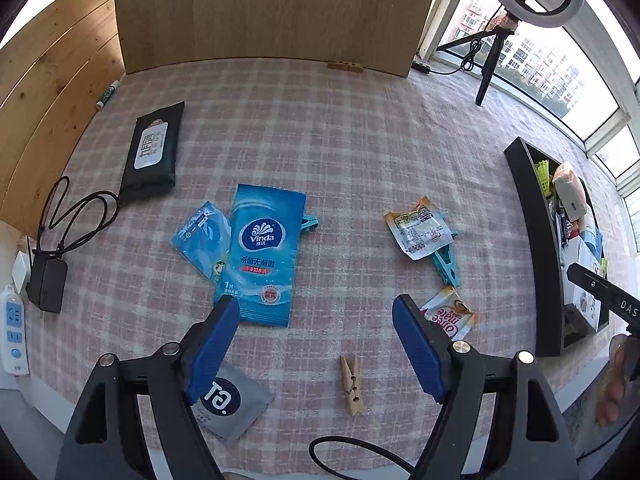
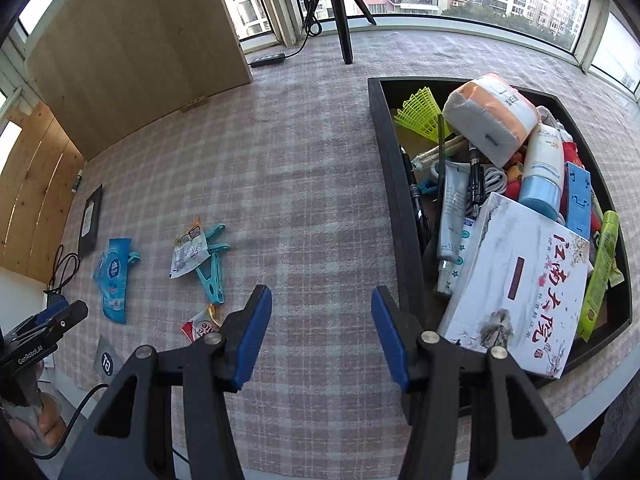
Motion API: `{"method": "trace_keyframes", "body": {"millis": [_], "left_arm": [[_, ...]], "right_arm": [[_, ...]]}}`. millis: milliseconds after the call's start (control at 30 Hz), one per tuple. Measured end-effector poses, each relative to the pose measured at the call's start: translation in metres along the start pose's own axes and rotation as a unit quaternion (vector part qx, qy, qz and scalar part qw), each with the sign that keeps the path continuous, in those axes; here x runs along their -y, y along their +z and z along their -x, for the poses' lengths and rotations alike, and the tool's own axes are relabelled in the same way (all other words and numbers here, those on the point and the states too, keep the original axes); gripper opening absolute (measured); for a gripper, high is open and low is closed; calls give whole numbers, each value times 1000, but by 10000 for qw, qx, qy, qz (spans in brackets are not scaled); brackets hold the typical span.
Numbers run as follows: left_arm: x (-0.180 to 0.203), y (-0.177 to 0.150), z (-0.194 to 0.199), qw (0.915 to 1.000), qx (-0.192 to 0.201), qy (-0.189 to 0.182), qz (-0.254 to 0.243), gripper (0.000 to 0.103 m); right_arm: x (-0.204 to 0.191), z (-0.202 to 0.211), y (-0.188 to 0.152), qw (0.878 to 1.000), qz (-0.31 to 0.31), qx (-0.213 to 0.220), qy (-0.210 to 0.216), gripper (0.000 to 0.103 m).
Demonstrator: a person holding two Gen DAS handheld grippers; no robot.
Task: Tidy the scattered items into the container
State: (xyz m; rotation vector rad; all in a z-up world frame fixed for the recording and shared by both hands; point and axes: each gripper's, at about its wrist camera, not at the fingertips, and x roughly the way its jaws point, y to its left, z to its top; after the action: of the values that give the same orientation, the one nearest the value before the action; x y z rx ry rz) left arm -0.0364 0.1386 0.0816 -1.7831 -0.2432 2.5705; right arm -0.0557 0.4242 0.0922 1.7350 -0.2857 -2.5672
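My left gripper [image 1: 316, 340] is open and empty, low over the checked cloth. Ahead of it lie a blue Vinda wipe packet [image 1: 266, 254], a smaller blue sachet [image 1: 202, 238], a grey sachet [image 1: 230, 402] under the left finger, a wooden clothespin [image 1: 352, 384], a Coffee-mate sachet [image 1: 452, 314], a snack packet [image 1: 420, 232] and teal pegs [image 1: 446, 266]. My right gripper [image 2: 322, 340] is open and empty beside the black container [image 2: 400, 216], which is full of items, with a white box [image 2: 516, 280] on top.
A black wipes pack [image 1: 154, 148] lies far left beside a cable and charger [image 1: 48, 284] and a power strip [image 1: 14, 328]. A wooden board [image 1: 272, 12] stands at the back. A tripod [image 2: 340, 12] stands near the window.
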Motion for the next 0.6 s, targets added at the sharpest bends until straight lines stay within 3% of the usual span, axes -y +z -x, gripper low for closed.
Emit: {"method": "trace_keyframes", "body": {"millis": [467, 600], "left_arm": [[4, -3, 7, 9998, 101, -142, -14, 77], [4, -5, 9, 9998, 136, -125, 39, 87]], "right_arm": [[-7, 0, -6, 10000, 57, -15, 3, 51], [-6, -2, -8, 10000, 27, -58, 6, 51]]}}
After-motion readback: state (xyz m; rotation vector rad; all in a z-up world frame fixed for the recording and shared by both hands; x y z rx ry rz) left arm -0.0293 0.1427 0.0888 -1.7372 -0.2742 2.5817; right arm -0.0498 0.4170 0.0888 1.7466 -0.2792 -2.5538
